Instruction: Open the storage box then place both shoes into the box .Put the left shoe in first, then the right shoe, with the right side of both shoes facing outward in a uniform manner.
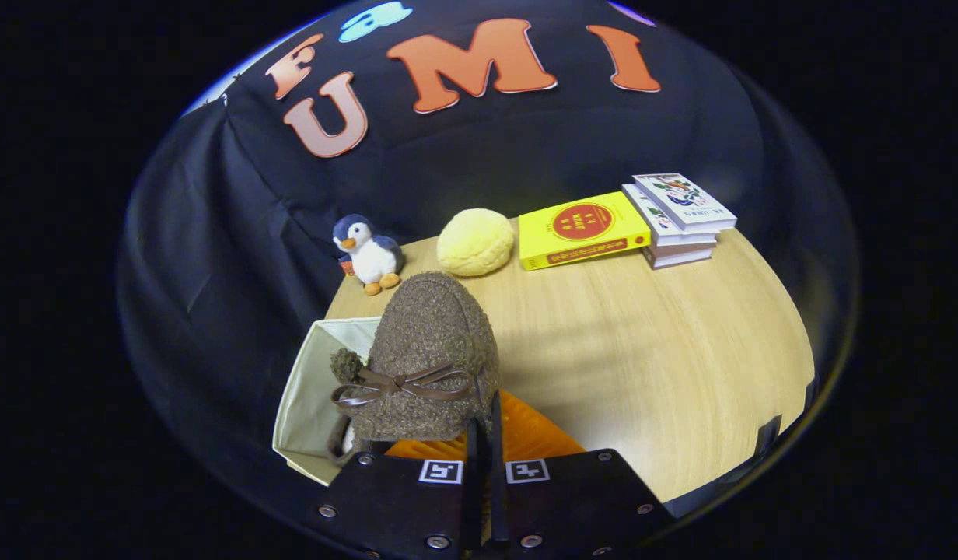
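Note:
A brown fuzzy shoe [432, 342] with a thin brown bow and a pompom hangs just ahead of my fingers, toe pointing away from me. My gripper [485, 426] is shut on the shoe's right rear edge, the two fingers pressed close together on it. The shoe hovers over the right part of an open beige storage box [312, 389], which stands at the near left corner of the wooden table [642, 350]. Under the held shoe, inside the box, a small brown and pale piece [340, 443] shows; I cannot tell what it is.
At the back of the table stand a plush penguin [370, 253], a round yellow bun-shaped toy [475, 241], a yellow book [584, 229] and a stack of books [681, 218]. Black cloth walls close in the back and left.

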{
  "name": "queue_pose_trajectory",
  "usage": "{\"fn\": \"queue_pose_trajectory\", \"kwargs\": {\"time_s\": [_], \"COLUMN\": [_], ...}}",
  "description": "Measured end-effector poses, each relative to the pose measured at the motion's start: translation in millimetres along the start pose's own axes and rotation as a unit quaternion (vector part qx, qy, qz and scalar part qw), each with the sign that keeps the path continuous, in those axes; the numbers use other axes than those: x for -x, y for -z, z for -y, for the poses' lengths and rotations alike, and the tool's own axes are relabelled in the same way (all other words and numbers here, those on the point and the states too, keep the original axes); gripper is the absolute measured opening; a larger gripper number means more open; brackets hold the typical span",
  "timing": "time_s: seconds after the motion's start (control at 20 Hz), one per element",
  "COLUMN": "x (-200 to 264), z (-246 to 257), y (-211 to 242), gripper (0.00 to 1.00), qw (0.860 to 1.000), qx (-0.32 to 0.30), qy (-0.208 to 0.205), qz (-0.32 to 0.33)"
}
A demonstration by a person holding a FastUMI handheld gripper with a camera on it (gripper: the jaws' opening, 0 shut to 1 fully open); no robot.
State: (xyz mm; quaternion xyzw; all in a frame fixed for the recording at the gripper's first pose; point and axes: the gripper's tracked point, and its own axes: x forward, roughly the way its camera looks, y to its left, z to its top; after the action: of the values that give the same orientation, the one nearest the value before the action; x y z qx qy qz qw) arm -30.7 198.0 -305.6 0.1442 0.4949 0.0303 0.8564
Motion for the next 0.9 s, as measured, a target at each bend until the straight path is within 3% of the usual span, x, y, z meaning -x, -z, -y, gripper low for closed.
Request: {"fn": "queue_pose_trajectory", "kwargs": {"time_s": [0.4, 0.7, 0.9], "x": [-25.9, -55.9, -59.9], "z": [-90.5, -110.6, -113.0], "y": [10.6, 44.9, 60.3], "gripper": [0.06, 0.06, 0.17], "qw": [1.000, 0.998, 0.997], "qx": [0.018, 0.019, 0.033], "qy": [-0.014, 0.011, 0.025], "qz": [-0.016, -0.053, -0.067]}}
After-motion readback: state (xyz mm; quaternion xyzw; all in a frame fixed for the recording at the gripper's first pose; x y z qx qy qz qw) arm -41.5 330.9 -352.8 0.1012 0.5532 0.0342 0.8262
